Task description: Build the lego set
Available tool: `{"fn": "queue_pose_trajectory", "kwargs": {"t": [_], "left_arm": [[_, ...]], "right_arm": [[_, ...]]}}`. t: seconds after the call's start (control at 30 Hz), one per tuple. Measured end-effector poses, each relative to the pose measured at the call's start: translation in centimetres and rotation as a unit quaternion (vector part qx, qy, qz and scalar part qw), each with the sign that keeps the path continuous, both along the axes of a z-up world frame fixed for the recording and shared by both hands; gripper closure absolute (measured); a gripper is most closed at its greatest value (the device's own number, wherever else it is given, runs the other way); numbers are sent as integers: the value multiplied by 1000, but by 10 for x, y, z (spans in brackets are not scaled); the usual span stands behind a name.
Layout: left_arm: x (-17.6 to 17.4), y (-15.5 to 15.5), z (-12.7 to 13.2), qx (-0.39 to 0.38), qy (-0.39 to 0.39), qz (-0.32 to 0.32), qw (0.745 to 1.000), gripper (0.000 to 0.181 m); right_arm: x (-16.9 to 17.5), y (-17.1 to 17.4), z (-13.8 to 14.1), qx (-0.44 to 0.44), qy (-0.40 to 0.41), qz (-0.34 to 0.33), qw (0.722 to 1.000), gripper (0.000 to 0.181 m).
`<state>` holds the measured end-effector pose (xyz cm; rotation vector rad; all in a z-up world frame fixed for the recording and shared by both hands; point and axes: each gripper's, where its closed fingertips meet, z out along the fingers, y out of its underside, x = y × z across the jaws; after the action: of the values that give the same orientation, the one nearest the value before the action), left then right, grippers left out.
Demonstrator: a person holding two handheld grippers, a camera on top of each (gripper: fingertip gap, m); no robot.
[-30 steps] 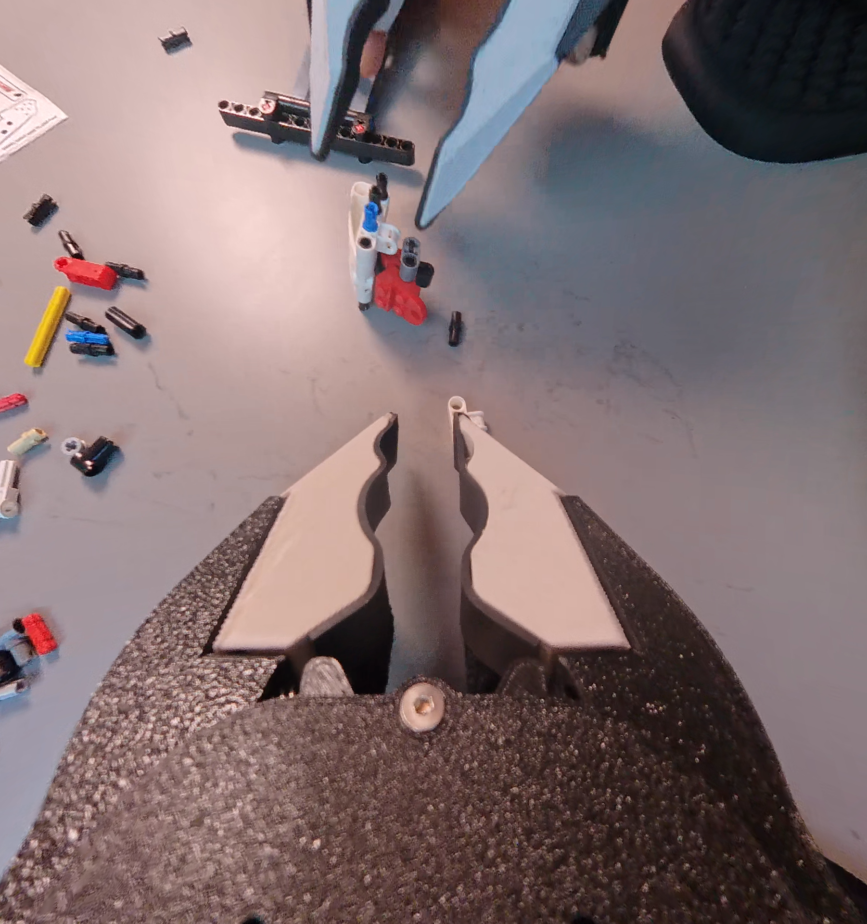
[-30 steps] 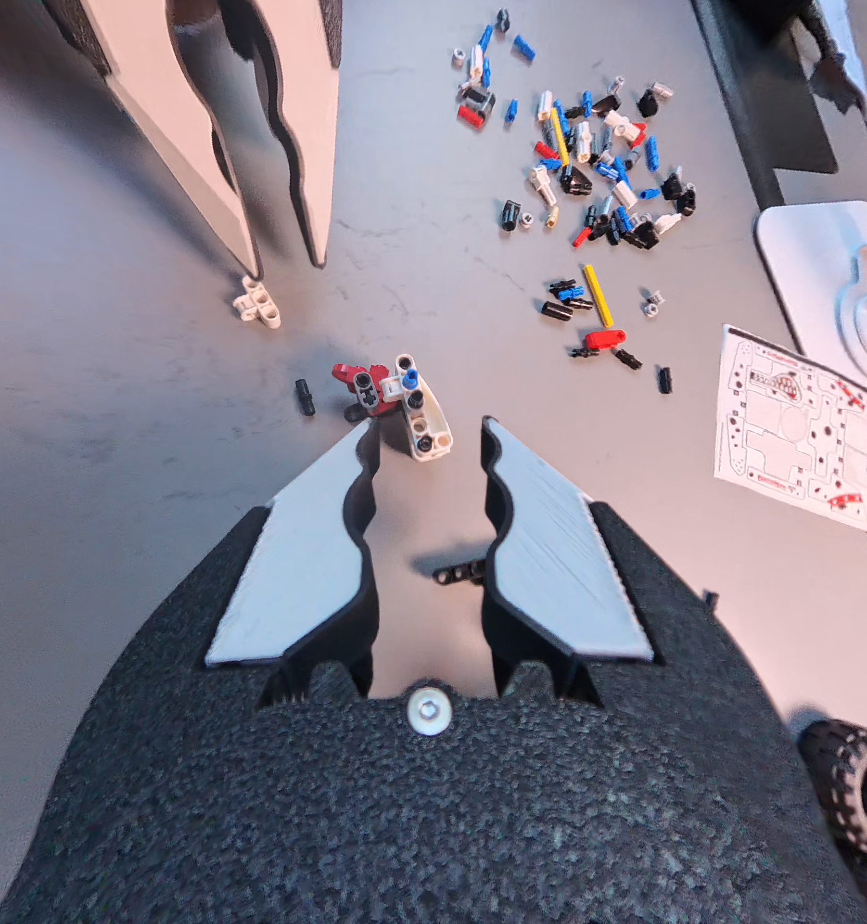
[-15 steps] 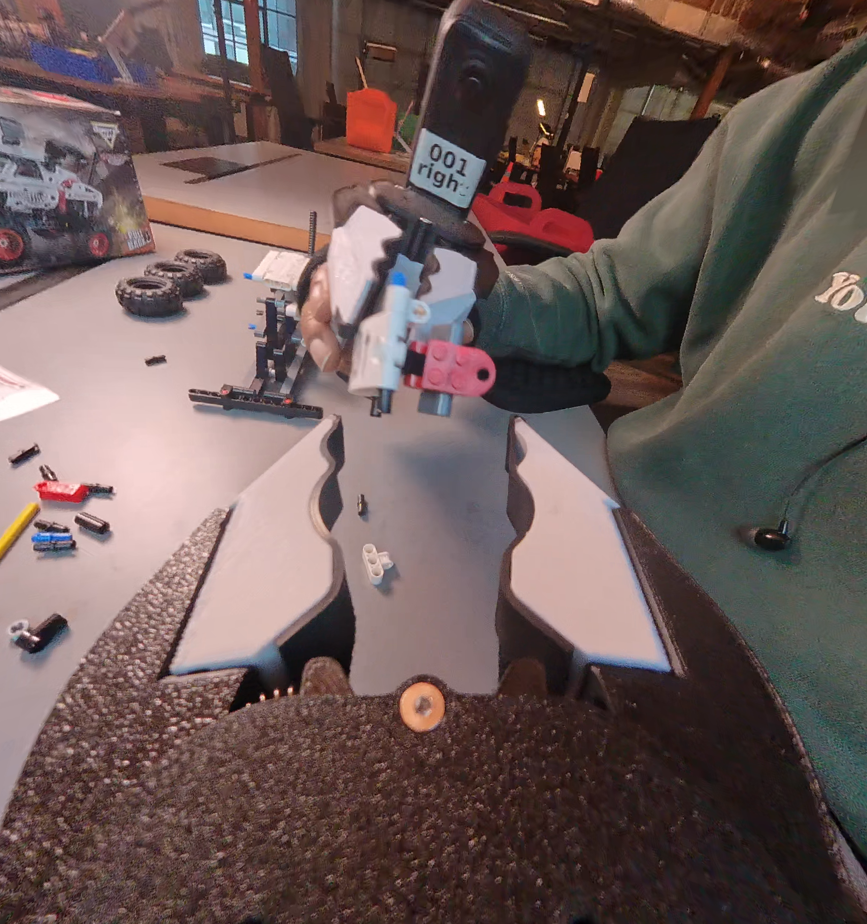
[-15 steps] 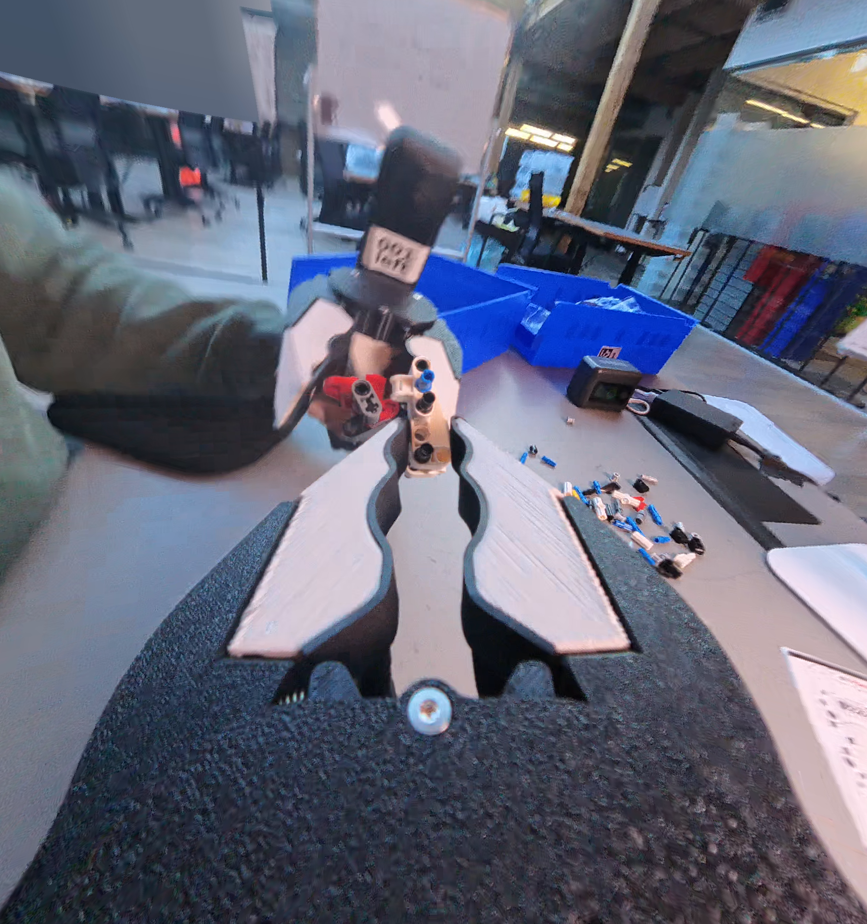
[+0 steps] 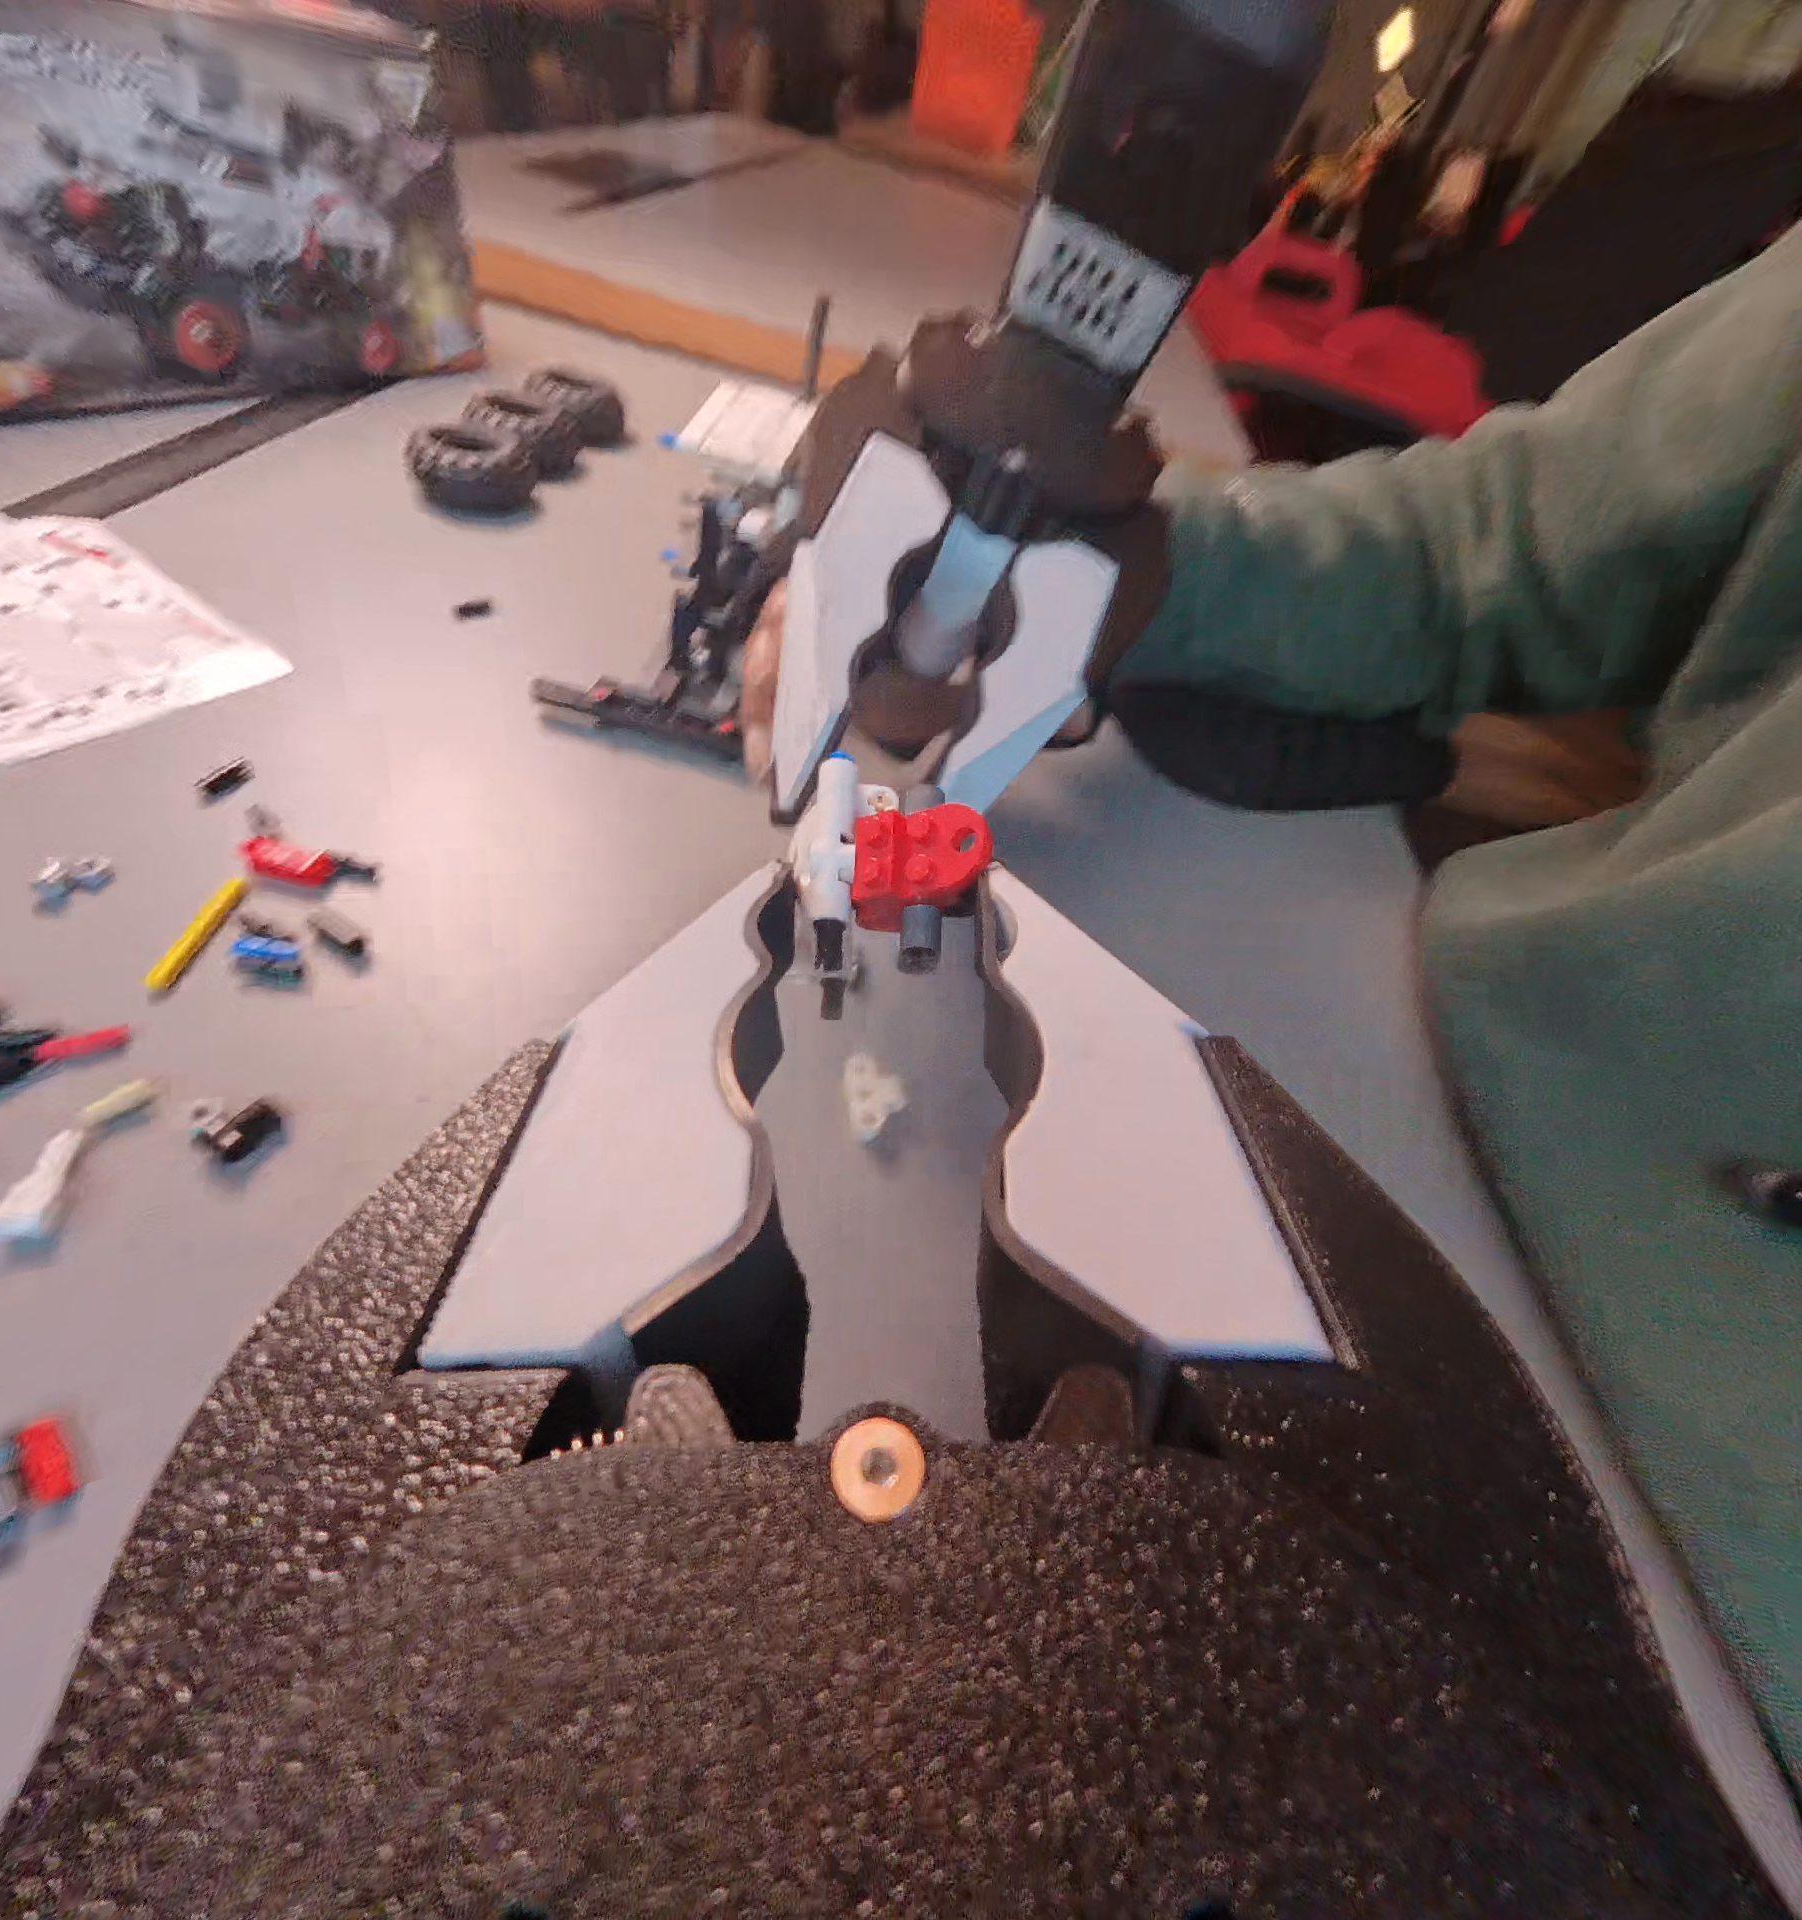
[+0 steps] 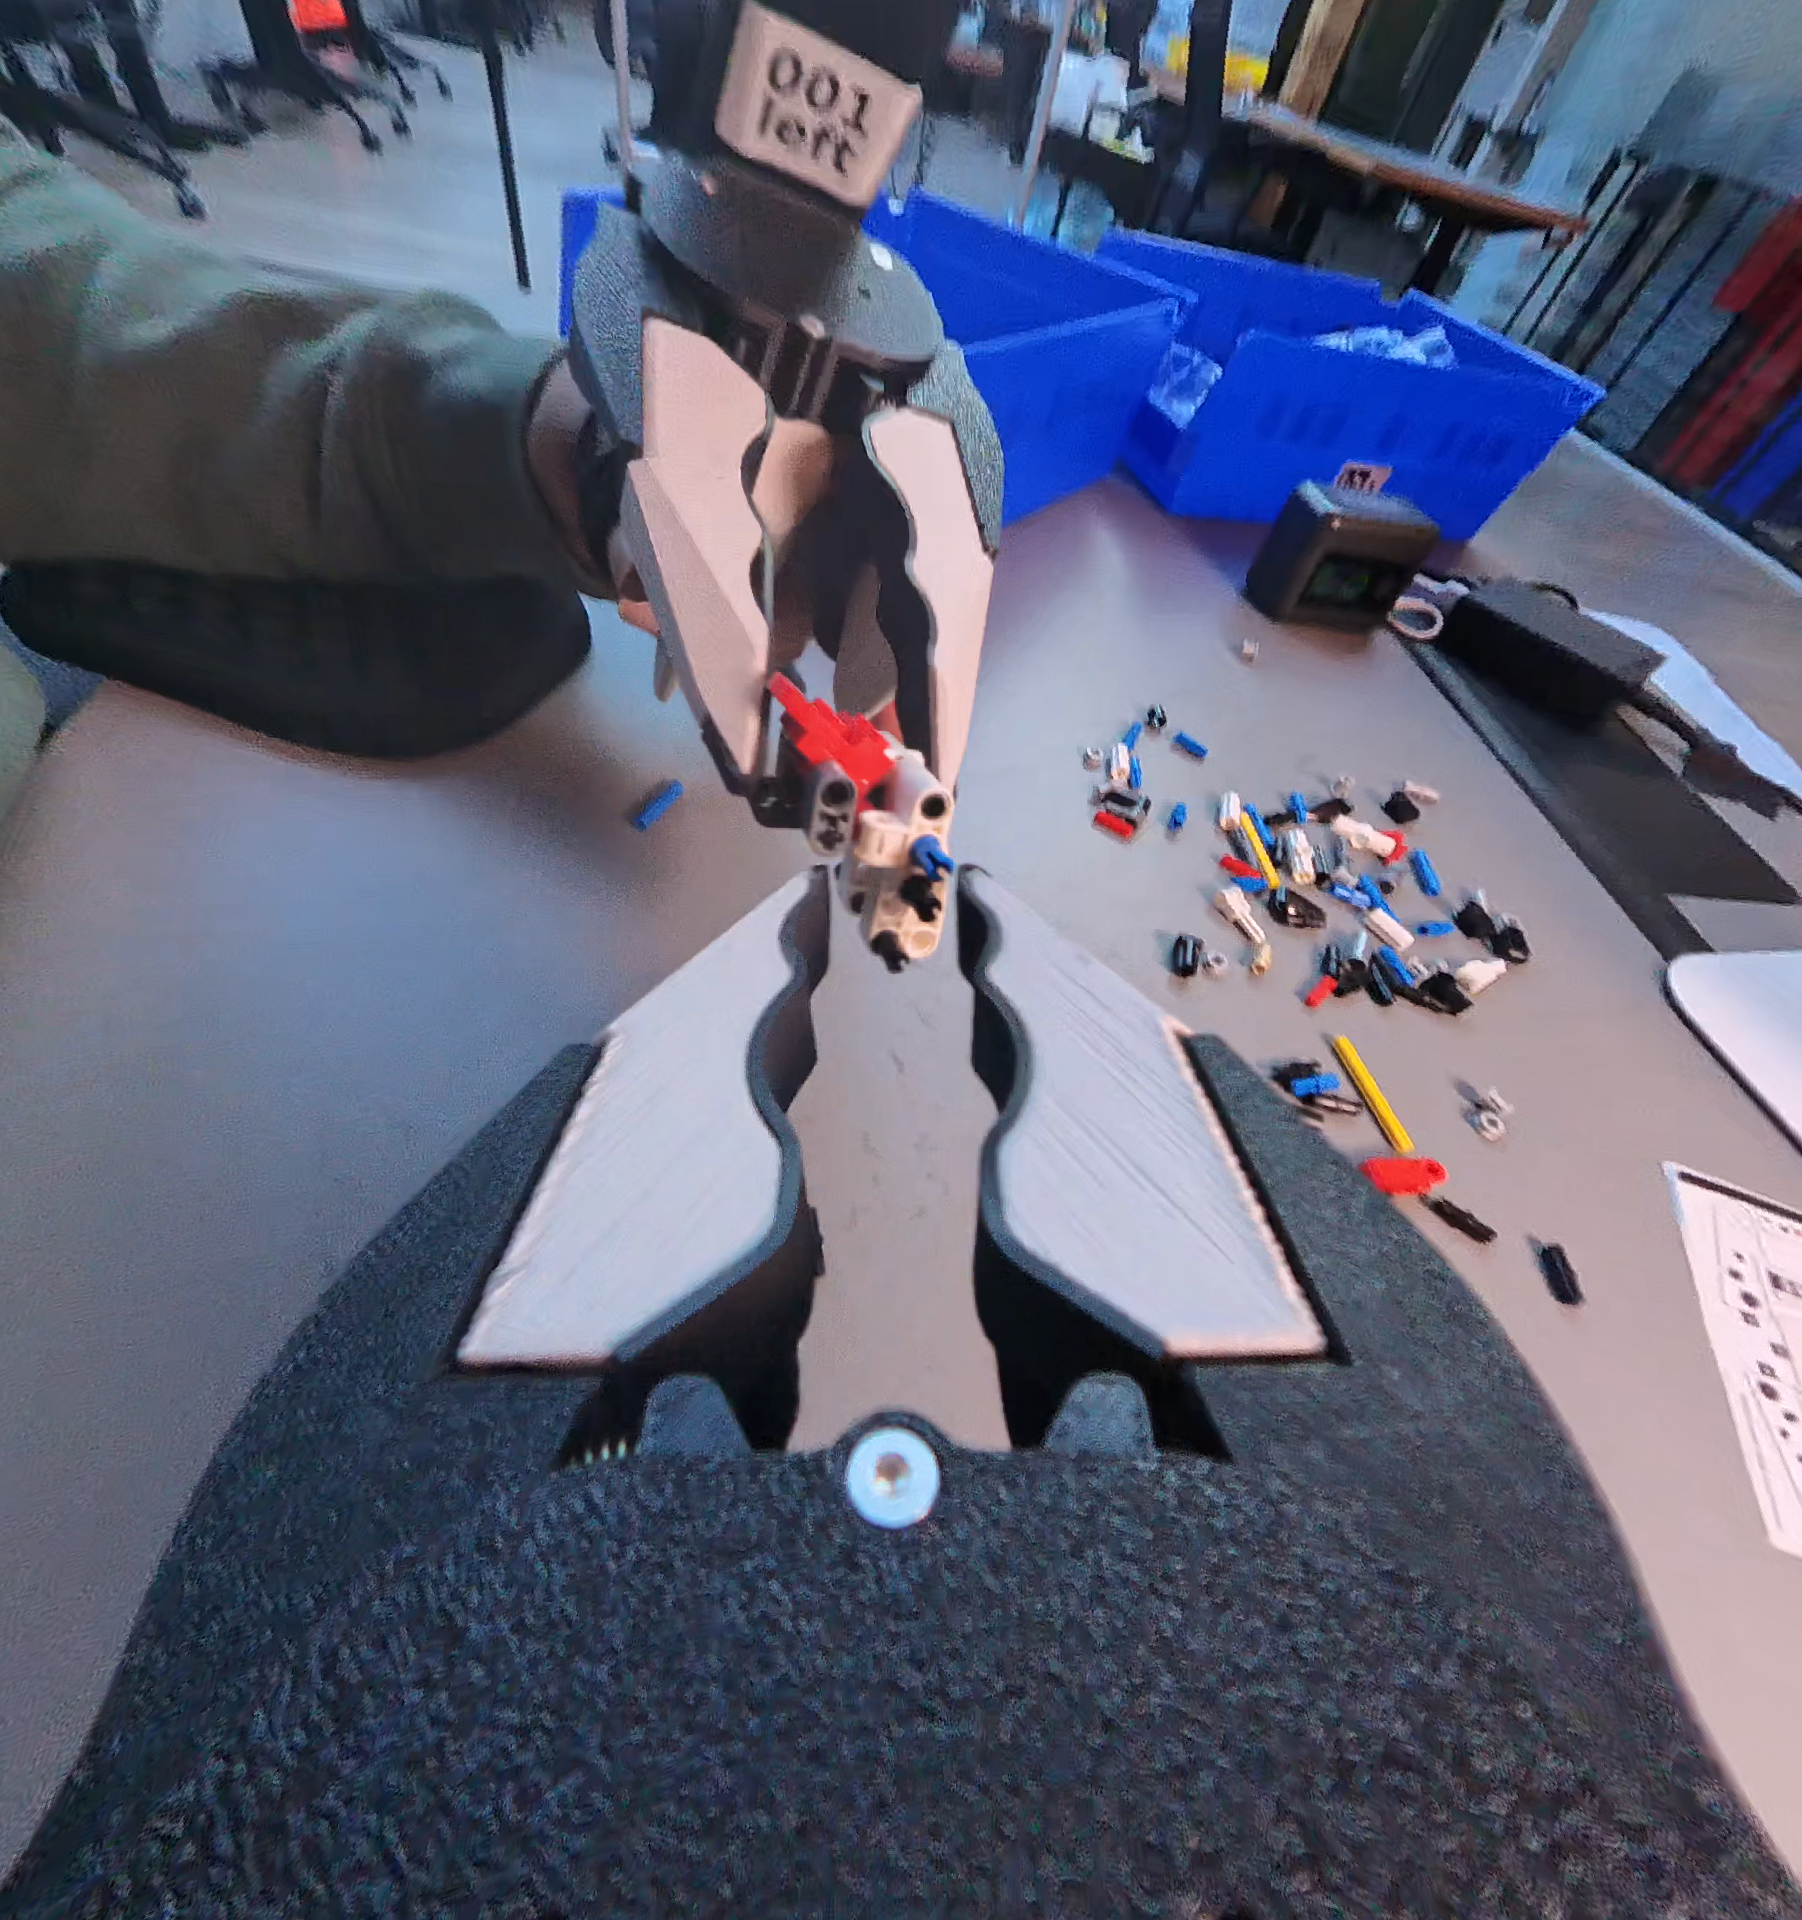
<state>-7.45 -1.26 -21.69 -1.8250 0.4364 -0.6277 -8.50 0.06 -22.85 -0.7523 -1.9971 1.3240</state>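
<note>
Sub-assembly [image 5: 902, 868] small: red studded plate, white beam, blue pin, grey and black connectors; held in the air above grey table [image 6: 253, 1039], between both tools. Left gripper [image 5: 881, 883] level, fingers narrowed onto red end, gripping it. Right gripper [image 6: 892, 883] opposite, angled down toward the left one, fingers narrowly apart either side of white beam; contact cannot be told. Loose pieces [image 6: 1323, 894] scattered on table

Your path ahead is blocked: the small assembly [image 6: 881, 831] hangs between both grippers' tips. Open table [image 6: 305, 987] lies to your left; loose pieces [image 6: 1323, 894] crowd the right.
</note>
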Motion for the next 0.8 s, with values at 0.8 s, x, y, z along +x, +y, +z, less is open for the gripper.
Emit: {"fn": "queue_pose_trajectory", "kwargs": {"t": [0.8], "left_arm": [[-17,18,-58,-234,138,-15,962,135]], "right_arm": [[5,30,-66,238,-65,-48,968,173]]}}
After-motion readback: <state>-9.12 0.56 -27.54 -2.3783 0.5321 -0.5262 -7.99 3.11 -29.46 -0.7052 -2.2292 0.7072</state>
